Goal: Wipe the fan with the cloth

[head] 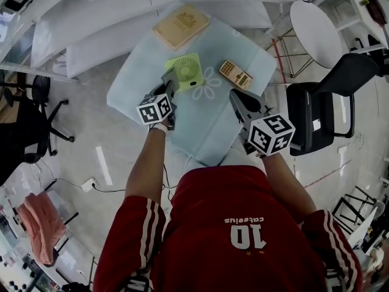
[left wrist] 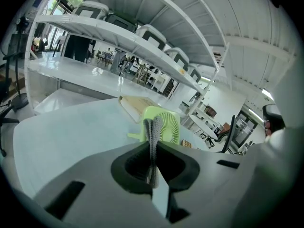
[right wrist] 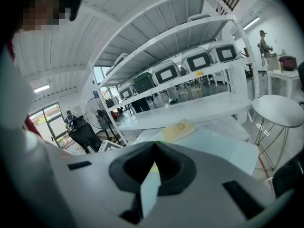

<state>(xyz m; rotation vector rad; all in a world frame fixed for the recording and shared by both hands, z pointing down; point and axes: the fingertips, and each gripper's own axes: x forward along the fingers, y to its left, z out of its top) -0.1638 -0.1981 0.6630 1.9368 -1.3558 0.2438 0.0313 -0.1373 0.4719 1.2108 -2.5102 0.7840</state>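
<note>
Small lime-green square fan (head: 183, 70) near the far middle of the pale blue table (head: 209, 129), round grille turned toward the left gripper (head: 170, 83) just in front of it. Pinched between that gripper's closed jaws: a strip of grey ribbed cloth (left wrist: 153, 136), edge-on before the grille. Right gripper (head: 240, 100) closed on nothing, nearer the table's front edge. Orange-tan calculator (head: 235, 75) just right of the fan; flat tan book (head: 180, 26) beyond.

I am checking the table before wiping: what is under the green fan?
The green fan rests on the pale tablecloth, beside its flower print. The part below the fan is covered.
</note>
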